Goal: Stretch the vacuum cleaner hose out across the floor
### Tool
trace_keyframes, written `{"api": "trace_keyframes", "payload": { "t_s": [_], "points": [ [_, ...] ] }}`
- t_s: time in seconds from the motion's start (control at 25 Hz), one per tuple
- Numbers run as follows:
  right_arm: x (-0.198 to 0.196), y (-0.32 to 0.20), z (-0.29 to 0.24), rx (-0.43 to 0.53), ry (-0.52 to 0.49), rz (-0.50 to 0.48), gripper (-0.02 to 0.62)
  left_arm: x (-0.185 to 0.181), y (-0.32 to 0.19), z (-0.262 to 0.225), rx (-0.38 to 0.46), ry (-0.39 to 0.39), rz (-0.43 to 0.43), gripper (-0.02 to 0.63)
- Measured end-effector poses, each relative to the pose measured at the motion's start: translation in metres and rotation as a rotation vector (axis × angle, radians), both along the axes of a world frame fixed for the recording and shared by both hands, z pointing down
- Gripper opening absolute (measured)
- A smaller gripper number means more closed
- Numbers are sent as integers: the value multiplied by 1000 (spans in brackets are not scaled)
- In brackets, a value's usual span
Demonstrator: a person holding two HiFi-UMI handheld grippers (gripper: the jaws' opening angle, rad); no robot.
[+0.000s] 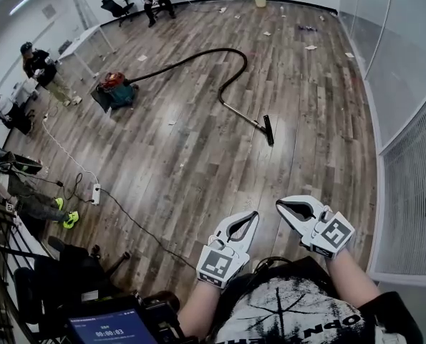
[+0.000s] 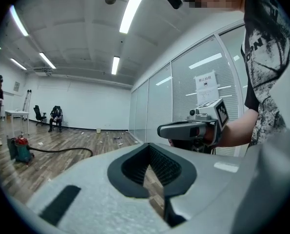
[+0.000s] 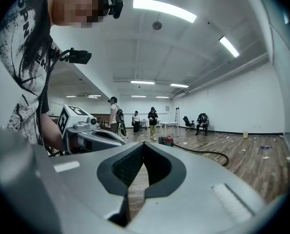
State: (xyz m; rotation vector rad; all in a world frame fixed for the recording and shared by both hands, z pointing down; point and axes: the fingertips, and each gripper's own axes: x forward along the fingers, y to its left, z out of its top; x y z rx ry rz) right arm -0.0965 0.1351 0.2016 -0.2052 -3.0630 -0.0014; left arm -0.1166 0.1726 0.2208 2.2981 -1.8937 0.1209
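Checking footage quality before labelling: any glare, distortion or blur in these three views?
Head view: evenly lit, a pale sheen on the wooden floor, hose sharp, glass wall bowed near the edge. Left gripper view: strong fisheye, dark corners, glaring ceiling light. Right gripper view: the same bending, its ceiling strip blown out.

Bright, even indoor light. The source is ceiling strip lights, which burn out to plain white in both gripper views and in the head view's upper left corner. The wooden floor carries broad pale reflections, and shadows on it are faint and soft-edged. Both gripper views are fisheye: walls and light strips bow, and a black vignette rings each frame. The left tool and right tool, close to their lenses, appear slightly soft; the room beyond is clearer.
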Motion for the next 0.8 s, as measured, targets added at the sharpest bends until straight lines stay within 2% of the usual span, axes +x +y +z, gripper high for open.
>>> {"api": "trace_keyframes", "payload": {
  "t_s": [0.12, 0.32, 0.6, 0.8],
  "points": [
    [-18, 0, -4, -36, 36, 18, 6, -15, 1, 4, -1, 14, -3, -2],
    [-41, -17, 6, -10, 5, 11, 6, -42, -11, 15, -18, 19, 5, -2],
    [-44, -32, 8, -56, 73, 36, 6, -47, -27, 9, -9, 25, 25, -2],
    [-61, -45, 11, -50, 69, -11, 6, -59, -39, 9, -5, 18, -12, -2]
  ]
}}
